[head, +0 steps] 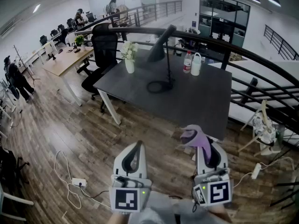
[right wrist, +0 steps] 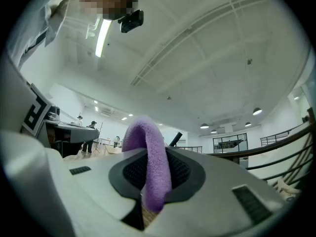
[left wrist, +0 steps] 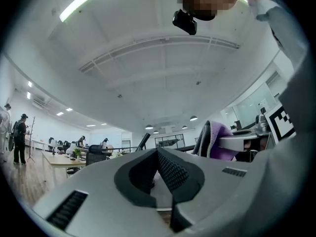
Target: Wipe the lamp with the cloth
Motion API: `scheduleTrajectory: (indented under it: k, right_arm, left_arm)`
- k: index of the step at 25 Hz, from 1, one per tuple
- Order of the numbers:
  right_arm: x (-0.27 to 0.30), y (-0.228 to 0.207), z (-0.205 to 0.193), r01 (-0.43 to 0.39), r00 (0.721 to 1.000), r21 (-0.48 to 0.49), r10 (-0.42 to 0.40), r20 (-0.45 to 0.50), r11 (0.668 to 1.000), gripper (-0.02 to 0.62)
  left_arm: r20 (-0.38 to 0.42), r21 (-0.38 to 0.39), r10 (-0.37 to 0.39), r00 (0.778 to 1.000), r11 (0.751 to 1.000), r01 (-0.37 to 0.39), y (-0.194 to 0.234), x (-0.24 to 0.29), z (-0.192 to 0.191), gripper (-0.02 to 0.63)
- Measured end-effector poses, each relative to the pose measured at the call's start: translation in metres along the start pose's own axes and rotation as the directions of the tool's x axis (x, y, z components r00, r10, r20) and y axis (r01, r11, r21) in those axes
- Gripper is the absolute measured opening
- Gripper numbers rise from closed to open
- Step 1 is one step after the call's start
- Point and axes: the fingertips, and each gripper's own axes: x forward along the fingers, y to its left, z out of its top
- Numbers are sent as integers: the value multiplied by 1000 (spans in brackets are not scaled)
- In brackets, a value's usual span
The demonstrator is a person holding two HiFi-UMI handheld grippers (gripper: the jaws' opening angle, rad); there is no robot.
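Note:
A black desk lamp (head: 167, 59) with a ring-shaped base stands near the middle of the dark grey table (head: 196, 101). My right gripper (head: 204, 147) is shut on a purple cloth (head: 195, 136), which sticks up out of the jaws. The right gripper view shows the cloth (right wrist: 150, 164) pinched between the pads. My left gripper (head: 139, 145) is shut with nothing in it, its tips touching in the left gripper view (left wrist: 158, 153). Both grippers hover over the wooden floor, short of the table's near edge. The lamp (left wrist: 144, 141) shows far off between them.
A white vase of flowers (head: 129, 56) and two bottles (head: 192, 63) stand on the table's far side. A black office chair (head: 103, 45) and a wooden desk (head: 70, 59) are at the left. A power strip with cables (head: 77, 182) lies on the floor. Railings run at the right.

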Motion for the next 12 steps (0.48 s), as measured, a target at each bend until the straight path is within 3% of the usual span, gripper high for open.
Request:
scheduleTrajectory:
  k: [12]
  right_arm:
    - [-3, -1, 3, -12, 1000, 1, 12, 3, 1000, 51]
  left_arm:
    - [1, 7, 13, 1000, 1000, -13, -2, -3, 3, 5]
